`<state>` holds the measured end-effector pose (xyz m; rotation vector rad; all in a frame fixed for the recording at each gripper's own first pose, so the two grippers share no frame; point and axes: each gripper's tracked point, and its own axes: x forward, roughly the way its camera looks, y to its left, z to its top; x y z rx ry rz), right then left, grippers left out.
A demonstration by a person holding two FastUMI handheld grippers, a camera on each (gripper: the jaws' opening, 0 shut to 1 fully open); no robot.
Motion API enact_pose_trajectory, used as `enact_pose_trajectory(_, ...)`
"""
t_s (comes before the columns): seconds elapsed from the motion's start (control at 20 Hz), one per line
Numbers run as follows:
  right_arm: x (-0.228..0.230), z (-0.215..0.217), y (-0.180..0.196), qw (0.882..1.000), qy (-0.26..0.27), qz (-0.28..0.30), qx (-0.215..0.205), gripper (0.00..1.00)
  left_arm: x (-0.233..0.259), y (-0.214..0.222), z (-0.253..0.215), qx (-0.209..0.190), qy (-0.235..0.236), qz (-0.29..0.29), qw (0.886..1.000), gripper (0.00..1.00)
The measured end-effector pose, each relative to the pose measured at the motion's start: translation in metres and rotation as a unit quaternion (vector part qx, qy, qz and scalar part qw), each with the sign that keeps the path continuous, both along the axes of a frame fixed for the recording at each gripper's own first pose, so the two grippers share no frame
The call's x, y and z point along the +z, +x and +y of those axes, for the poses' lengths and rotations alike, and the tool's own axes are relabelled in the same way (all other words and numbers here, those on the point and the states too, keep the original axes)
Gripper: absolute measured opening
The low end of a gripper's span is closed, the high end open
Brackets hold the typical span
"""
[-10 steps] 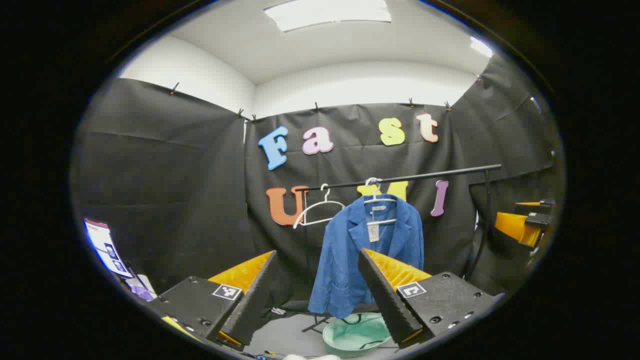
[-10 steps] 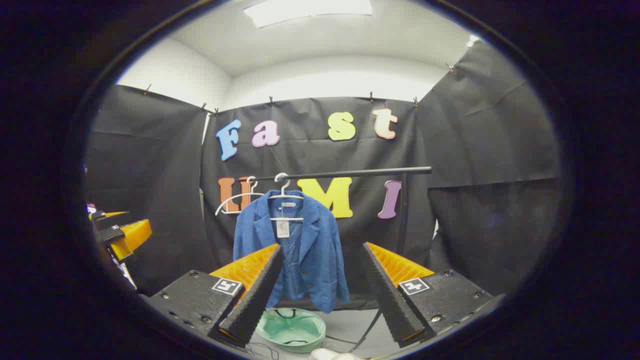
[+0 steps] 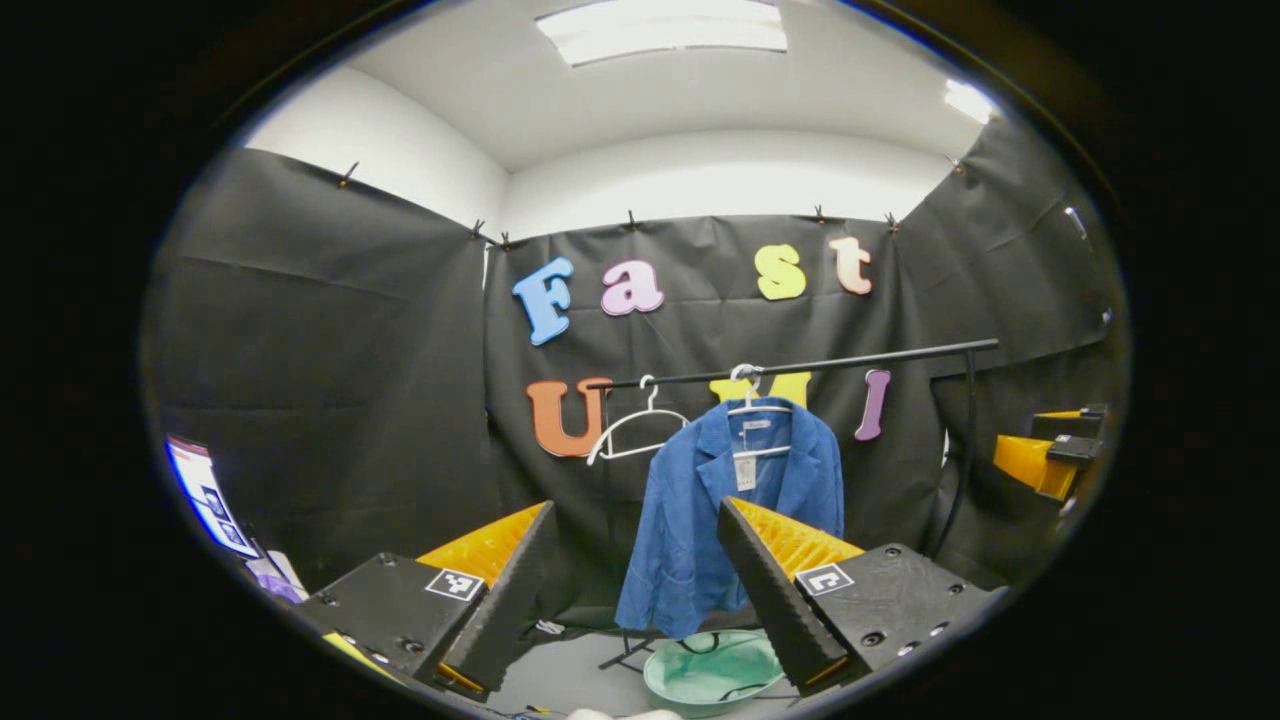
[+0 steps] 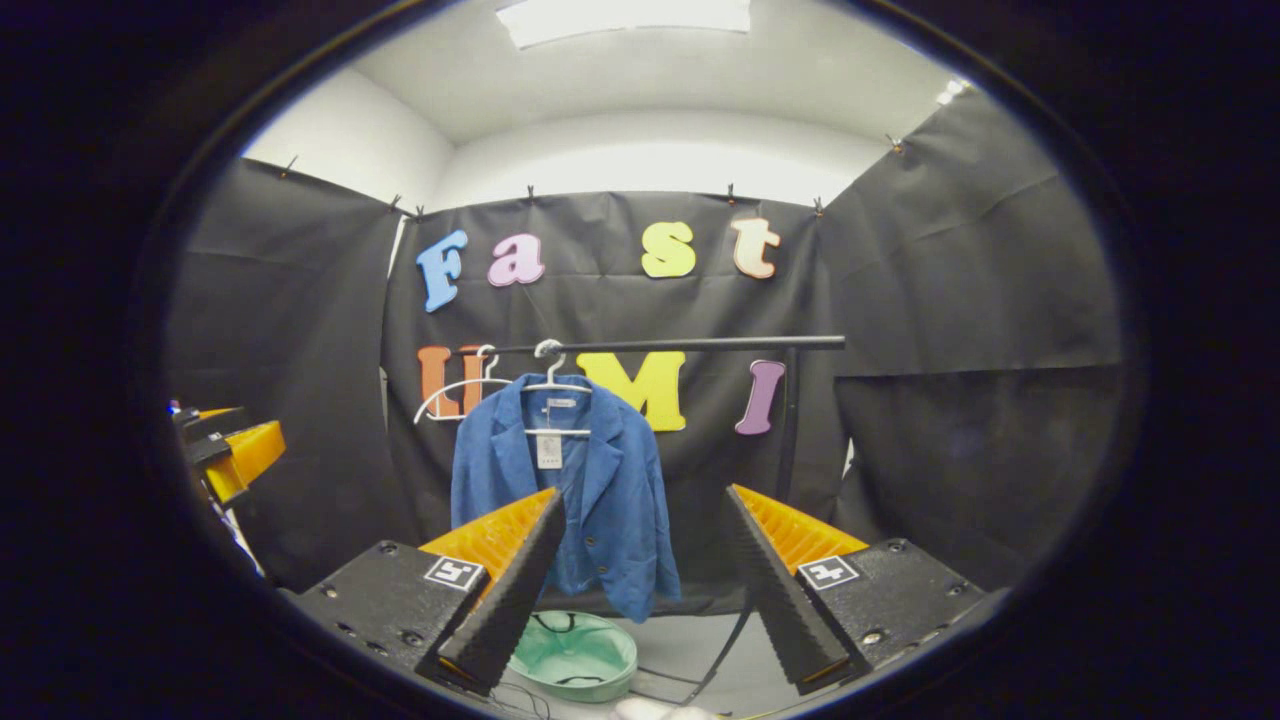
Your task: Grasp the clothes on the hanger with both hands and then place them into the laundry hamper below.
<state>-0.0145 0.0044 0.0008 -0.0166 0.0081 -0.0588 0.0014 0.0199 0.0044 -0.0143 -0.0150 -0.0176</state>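
The blue jacket (image 3: 735, 520) was seen hanging lengthwise, well ahead of both wide-open, empty grippers (left gripper (image 3: 640, 590), right gripper (image 4: 640, 580)); neither looked nearer.

Blue jacket (image 3: 735, 520) hanging above green hamper (image 3: 710, 670)

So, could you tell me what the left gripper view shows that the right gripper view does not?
Left gripper view: the right gripper at its right edge and a printed sheet at lower left. Right gripper view: the left gripper at its left edge. Both: the hanging blue jacket, an empty hanger, the rail and the green hamper beneath.
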Motion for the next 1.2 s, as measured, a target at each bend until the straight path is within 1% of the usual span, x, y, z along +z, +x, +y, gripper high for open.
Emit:
enact_pose_trajectory(0.35, -0.012, 0.007, 0.003, 1.000, -0.006, 0.013, -0.005, 0.99, -0.011, 0.007, 0.004, -0.009, -0.002, 0.010, 1.000, 0.99)
enact_pose_trajectory(0.5, -0.022, 0.007, 0.012, 1.000, -0.012, 0.024, -0.007, 0.99, -0.016, 0.016, -0.001, -0.016, -0.003, 0.017, 1.000, 0.98)
enact_pose_trajectory(0.65, -0.031, 0.004, 0.030, 0.999, -0.014, 0.034, -0.005, 0.99, -0.022, 0.035, -0.014, -0.026, -0.004, 0.016, 1.000, 0.99)
enact_pose_trajectory(0.85, -0.040, -0.005, 0.072, 0.999, -0.018, 0.041, 0.002, 0.99, -0.034, 0.075, -0.040, -0.035, -0.006, 0.017, 0.999, 0.99)
enact_pose_trajectory(1.05, -0.049, -0.011, 0.128, 0.999, -0.013, 0.044, 0.019, 0.99, -0.040, 0.123, -0.071, -0.039, -0.015, 0.008, 0.999, 0.98)
enact_pose_trajectory(1.2, -0.053, -0.013, 0.180, 0.998, -0.009, 0.043, 0.037, 1.00, -0.043, 0.160, -0.094, -0.041, -0.021, 0.003, 0.999, 0.98)
